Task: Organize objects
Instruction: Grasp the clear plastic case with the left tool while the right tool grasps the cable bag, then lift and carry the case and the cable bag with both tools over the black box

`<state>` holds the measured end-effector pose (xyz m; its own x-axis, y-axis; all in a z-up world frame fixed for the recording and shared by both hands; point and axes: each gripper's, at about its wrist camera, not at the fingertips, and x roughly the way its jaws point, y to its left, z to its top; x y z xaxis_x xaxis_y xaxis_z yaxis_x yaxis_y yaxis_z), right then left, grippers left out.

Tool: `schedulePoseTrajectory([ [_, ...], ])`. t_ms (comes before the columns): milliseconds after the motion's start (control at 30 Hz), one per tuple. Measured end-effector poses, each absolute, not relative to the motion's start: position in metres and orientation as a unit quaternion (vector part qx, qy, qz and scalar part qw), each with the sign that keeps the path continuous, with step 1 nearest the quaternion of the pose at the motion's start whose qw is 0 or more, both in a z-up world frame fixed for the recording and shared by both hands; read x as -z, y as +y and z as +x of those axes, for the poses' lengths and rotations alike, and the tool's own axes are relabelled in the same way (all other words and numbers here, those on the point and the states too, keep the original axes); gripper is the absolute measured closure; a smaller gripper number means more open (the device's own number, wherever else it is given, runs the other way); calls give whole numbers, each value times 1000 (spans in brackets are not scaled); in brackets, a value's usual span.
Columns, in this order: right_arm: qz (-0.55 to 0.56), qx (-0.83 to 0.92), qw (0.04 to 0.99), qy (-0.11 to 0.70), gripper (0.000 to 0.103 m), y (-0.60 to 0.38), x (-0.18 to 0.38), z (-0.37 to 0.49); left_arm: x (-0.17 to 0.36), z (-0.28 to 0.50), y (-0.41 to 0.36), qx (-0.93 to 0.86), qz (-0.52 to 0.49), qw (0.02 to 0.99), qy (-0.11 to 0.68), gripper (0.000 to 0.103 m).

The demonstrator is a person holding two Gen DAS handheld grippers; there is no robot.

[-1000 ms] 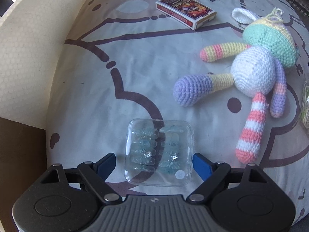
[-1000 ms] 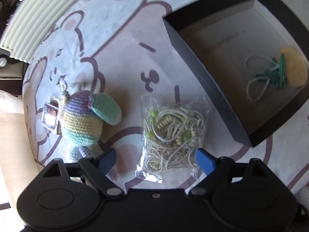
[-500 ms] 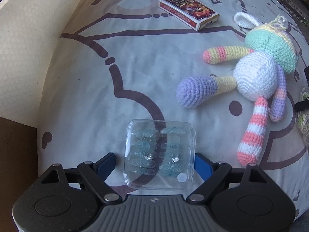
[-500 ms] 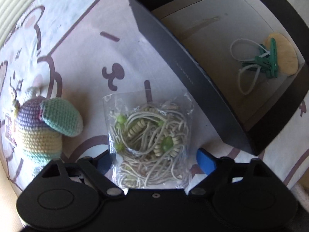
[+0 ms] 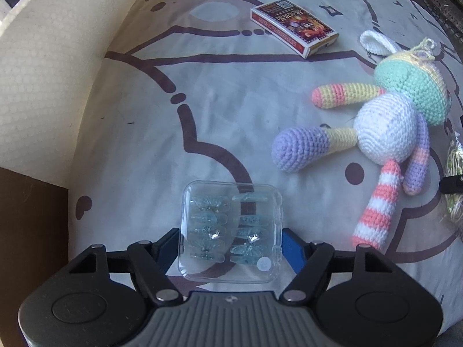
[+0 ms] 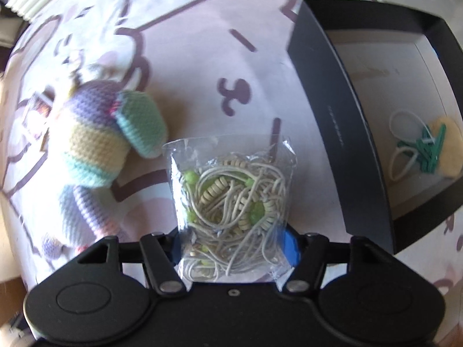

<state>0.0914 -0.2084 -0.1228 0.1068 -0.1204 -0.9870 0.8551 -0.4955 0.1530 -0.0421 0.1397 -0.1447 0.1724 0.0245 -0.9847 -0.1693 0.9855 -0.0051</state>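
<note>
Between your left gripper's (image 5: 231, 244) just-closing jaws sits the case (image 5: 231, 231), pads touching; your right gripper (image 6: 233, 244) pinches the bag (image 6: 231, 202).

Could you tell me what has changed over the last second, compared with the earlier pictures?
Both grippers have just been closing. The left gripper now has its fingers against the clear plastic case; the right gripper has closed in on the bag of cords and beads and turned, so the black box sits further right. The crochet toy and card box stayed put.
</note>
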Motion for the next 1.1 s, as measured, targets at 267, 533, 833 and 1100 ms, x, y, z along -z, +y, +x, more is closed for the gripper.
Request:
schedulePoseTrajectory([
  [267, 586, 605, 453, 292, 42, -196, 94, 92, 114, -40, 139, -83, -57, 787, 609, 29],
  [533, 543, 615, 495, 286, 43, -190, 59, 89, 69, -46, 127, -94, -63, 821, 559, 29],
  [833, 480, 634, 532, 289, 43, -177, 22, 93, 28, -54, 106, -97, -48, 853, 511, 29],
  [1100, 445, 647, 557, 270, 43, -162, -3, 87, 3, -63, 95, -101, -47, 869, 482, 29],
])
